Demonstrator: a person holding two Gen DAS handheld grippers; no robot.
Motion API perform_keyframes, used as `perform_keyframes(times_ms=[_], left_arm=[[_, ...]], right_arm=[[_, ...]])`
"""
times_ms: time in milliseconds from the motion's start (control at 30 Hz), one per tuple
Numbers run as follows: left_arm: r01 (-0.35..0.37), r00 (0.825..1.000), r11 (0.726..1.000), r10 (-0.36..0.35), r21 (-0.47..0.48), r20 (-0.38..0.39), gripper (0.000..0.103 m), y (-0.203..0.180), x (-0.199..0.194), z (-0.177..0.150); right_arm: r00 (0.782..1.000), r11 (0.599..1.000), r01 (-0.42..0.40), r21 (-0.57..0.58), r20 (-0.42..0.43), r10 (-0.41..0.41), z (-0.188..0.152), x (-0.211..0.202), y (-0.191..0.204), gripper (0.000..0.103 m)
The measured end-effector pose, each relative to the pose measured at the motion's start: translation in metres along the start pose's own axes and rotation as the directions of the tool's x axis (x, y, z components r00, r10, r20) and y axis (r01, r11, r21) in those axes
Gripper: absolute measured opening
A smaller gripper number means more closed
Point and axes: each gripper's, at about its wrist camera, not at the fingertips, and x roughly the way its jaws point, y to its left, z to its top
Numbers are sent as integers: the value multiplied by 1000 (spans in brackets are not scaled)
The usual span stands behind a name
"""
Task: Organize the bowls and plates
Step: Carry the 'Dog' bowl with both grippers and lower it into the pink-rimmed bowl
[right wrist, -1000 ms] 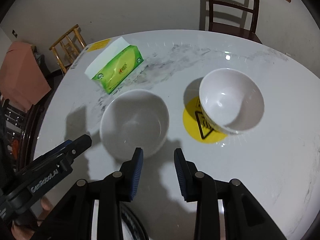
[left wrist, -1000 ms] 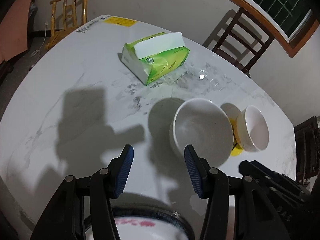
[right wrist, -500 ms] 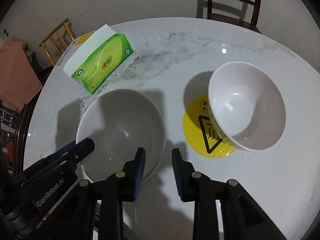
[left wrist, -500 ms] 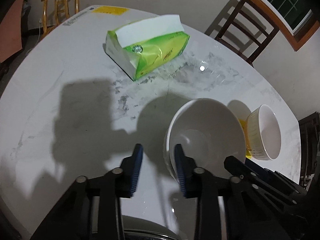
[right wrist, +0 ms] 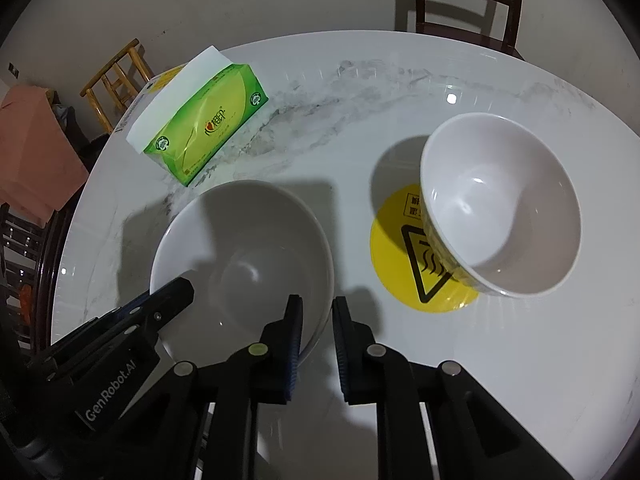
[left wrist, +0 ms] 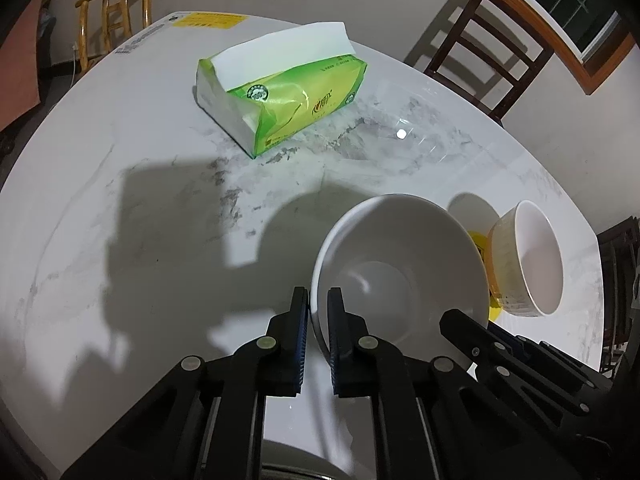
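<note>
The wide white bowl (left wrist: 400, 276) sits upright on the marble table (left wrist: 120, 200), and you have it pinched from both sides. Your left gripper (left wrist: 318, 300) straddles the bowl's near-left rim: one blue pad is outside the wall, the other inside, and the rim runs up between them. Its jaws have just been closing and now clamp on that rim. Your right gripper (right wrist: 316, 308) does the same on the bowl's near-right edge (right wrist: 240, 248), with one finger inside the bowl and the other outside it over the table; its jaws have also just been closing, and the rim is caught between the pads, though the outer pad's contact is hard to see. In the right wrist view, the left gripper's black finger reaches over the bowl's left rim.

Beyond the held bowl, to its right and apart from it, a smaller white bowl (right wrist: 500, 208) stands partly on a round yellow warning sticker (right wrist: 412, 256). Farther back on the table lies a green tissue pack (left wrist: 280, 96) with a white sheet sticking out. A dark wooden chair (left wrist: 476, 52) and a light wooden chair (left wrist: 112, 24) stand past the table's far edge.
</note>
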Motion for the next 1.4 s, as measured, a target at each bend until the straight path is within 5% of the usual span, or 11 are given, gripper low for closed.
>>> perform_keyframes(times_ms=[733,1400], left_arm=[[-33,999,999,32,33,39,7,-6,-61,-44],[-44,997,994,37,102,73,7,-48,-119,-100]], right_arm=[[999,1000,-21,-18,41,22,-48,-61,8,16],[994,1000,-30,6,109,29,-106,-133,-20,16]])
